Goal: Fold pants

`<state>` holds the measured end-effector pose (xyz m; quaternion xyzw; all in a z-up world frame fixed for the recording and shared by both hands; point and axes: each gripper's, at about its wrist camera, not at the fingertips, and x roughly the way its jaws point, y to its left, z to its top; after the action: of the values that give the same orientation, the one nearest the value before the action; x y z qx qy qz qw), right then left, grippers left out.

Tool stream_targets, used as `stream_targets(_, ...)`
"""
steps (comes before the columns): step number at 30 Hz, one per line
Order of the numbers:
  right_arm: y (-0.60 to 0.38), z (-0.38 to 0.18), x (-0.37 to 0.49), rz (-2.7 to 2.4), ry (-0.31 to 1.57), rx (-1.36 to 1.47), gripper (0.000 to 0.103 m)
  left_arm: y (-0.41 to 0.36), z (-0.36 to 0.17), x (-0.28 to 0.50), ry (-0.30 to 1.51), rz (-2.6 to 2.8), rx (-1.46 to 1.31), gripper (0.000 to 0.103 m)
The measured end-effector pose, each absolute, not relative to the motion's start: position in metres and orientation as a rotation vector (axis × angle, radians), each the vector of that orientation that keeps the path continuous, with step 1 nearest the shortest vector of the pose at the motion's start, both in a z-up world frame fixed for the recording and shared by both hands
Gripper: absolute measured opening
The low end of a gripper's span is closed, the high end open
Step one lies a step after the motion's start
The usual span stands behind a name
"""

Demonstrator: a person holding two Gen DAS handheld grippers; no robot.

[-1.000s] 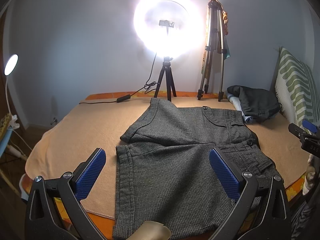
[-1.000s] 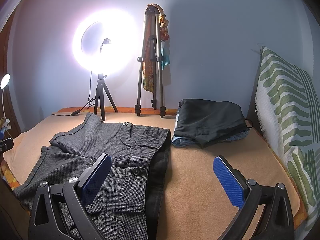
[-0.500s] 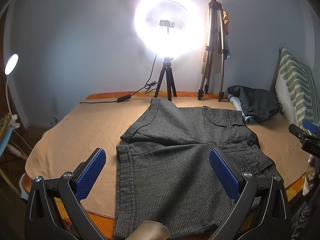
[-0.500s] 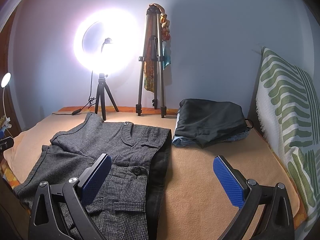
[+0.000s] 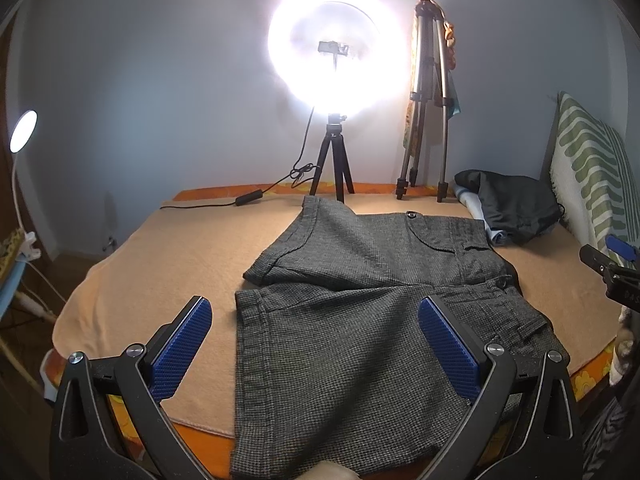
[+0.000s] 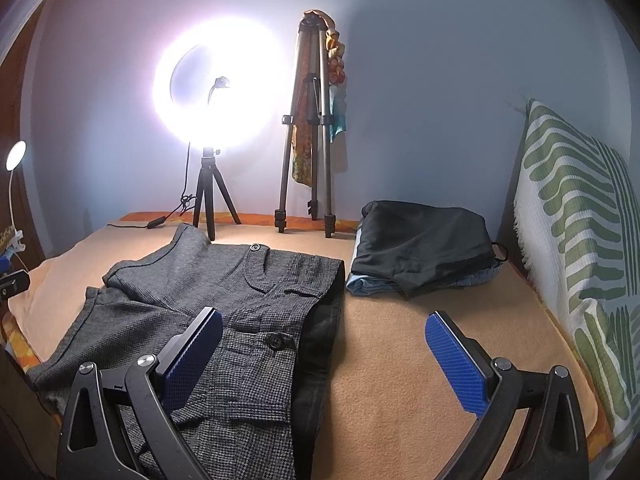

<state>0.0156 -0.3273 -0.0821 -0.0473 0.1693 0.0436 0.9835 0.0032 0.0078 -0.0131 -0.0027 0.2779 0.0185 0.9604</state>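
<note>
Grey checked shorts (image 5: 352,312) lie flat on the peach blanket, legs to the left, waistband to the right; they also show in the right wrist view (image 6: 224,304). My left gripper (image 5: 316,344) is open and empty, held above the near leg. My right gripper (image 6: 324,356) is open and empty, over the waistband edge with its black lining (image 6: 320,336). The right gripper's tip (image 5: 612,264) shows at the right edge of the left wrist view.
A stack of folded dark and light blue clothes (image 6: 424,252) lies at the back right. A lit ring light on a tripod (image 5: 332,152) and a second tripod (image 5: 424,120) stand at the back. A green-patterned pillow (image 6: 576,248) leans on the right. The blanket (image 5: 160,264) ends near me.
Nothing has visibly changed beyond a very slight drift of both cameras; both grippers stay open.
</note>
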Motion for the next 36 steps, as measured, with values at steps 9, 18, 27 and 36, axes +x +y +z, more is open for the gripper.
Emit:
stream_targets(9, -0.328, -0.101, 0.013, 0.226, 0.387, -0.176, 0.085, 0.015, -0.028, 0.003, 0.607, -0.036, 0.033, 0.087)
stream_targets(18, -0.322, -0.130, -0.007, 0.509, 0.446, -0.279, 0.075, 0.033, -0.046, -0.013, 0.725, -0.135, 0.102, 0.063)
stream_targets(27, -0.297, -0.162, -0.023, 0.658, 0.555, -0.468, 0.058, 0.035, -0.059, -0.024, 0.810, -0.230, 0.111, 0.051)
stream_targets(36, -0.280, -0.192, -0.029, 0.692, 0.621, -0.646, 0.058, 0.033, -0.074, -0.032, 0.884, -0.276, 0.160, 0.050)
